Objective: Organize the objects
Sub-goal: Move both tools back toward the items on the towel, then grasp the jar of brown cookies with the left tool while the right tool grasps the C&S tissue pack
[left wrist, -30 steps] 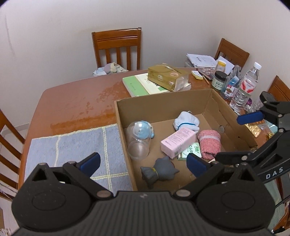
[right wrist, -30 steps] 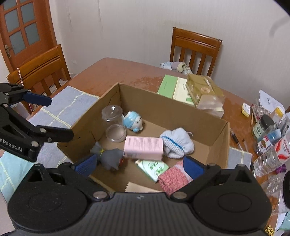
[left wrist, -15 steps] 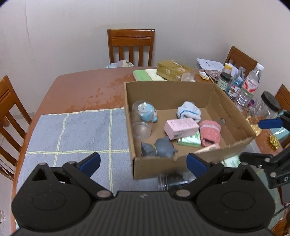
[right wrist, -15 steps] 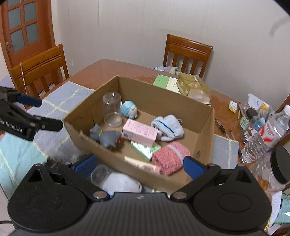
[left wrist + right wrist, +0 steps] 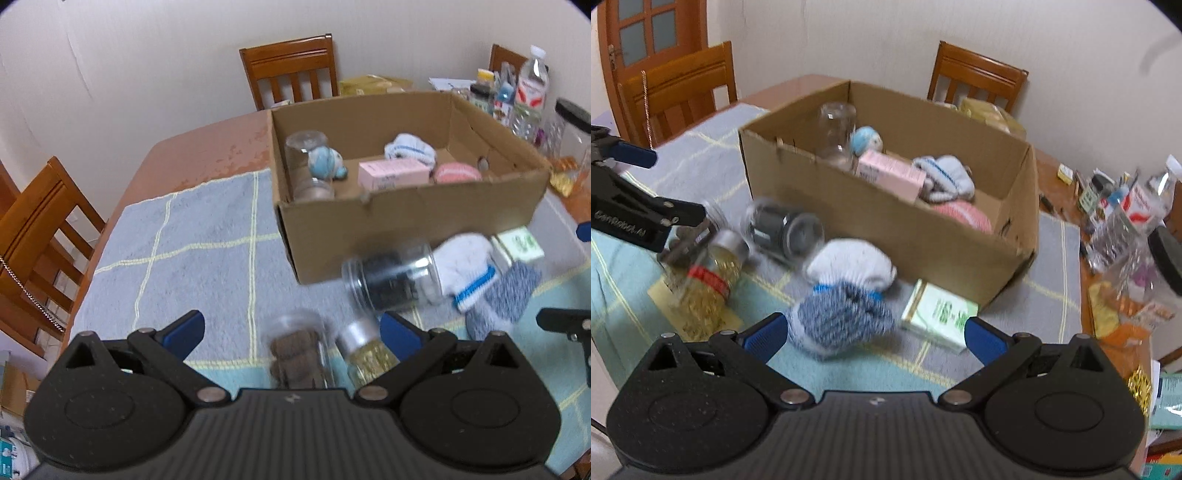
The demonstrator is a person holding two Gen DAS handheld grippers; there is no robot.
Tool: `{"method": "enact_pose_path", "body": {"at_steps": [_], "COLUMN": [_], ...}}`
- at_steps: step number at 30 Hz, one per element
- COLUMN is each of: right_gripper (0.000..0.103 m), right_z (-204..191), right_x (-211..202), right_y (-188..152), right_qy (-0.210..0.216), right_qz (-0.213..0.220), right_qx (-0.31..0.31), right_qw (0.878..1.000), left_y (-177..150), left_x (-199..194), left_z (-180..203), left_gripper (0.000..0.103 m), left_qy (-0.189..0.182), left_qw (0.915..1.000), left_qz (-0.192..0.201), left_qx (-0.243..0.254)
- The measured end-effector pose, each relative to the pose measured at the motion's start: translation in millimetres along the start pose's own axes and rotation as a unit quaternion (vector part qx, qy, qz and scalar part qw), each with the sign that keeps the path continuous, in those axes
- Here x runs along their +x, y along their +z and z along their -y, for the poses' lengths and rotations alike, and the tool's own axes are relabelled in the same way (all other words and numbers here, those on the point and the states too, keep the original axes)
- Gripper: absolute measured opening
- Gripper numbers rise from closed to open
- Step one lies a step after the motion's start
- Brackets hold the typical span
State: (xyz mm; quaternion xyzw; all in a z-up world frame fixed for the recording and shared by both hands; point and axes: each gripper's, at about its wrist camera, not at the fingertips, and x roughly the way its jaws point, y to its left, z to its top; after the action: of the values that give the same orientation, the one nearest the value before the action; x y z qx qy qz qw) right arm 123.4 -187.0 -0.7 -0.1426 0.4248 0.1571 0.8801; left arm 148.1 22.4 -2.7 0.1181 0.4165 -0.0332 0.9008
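From the left wrist, the left gripper [image 5: 291, 334] gapes wide over three jars lying before the one cardboard box [image 5: 406, 229]. The right wrist alone shows two sock bundles; the right gripper [image 5: 873, 341] is wide, holding nothing.

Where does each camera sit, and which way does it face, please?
Left wrist: on the left gripper, open, facing the box across the mat; the right gripper's finger shows at right.
Right wrist: on the right gripper, open, facing the box from its other corner; the left gripper shows at left.
Both share the box, jar and white sock.
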Motion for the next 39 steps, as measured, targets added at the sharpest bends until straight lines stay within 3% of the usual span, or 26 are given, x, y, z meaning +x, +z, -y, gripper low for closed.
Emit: {"method": "enact_pose_path", "body": {"at_steps": [20, 39], "right_gripper": [0.103, 0.103], "right_z": [4, 1], "right_x": [7, 9], "right_y": [-5, 0], "right_qy": [-0.005, -0.023], "right_qz": [-0.013, -0.016], "right_qx": [0.053, 0.067], "right_qw": [0.999, 0.997], "left_y": [-51, -72], "left_x": [23, 36], "left_z": [-14, -73], "left_gripper": [0.101, 0.101], "left_qy": [0.013, 0.041], "left_qw": [0.9966, 0.9870], "left_qz": [-0.068, -0.099], "left_qx": [-0.046, -0.120]}}
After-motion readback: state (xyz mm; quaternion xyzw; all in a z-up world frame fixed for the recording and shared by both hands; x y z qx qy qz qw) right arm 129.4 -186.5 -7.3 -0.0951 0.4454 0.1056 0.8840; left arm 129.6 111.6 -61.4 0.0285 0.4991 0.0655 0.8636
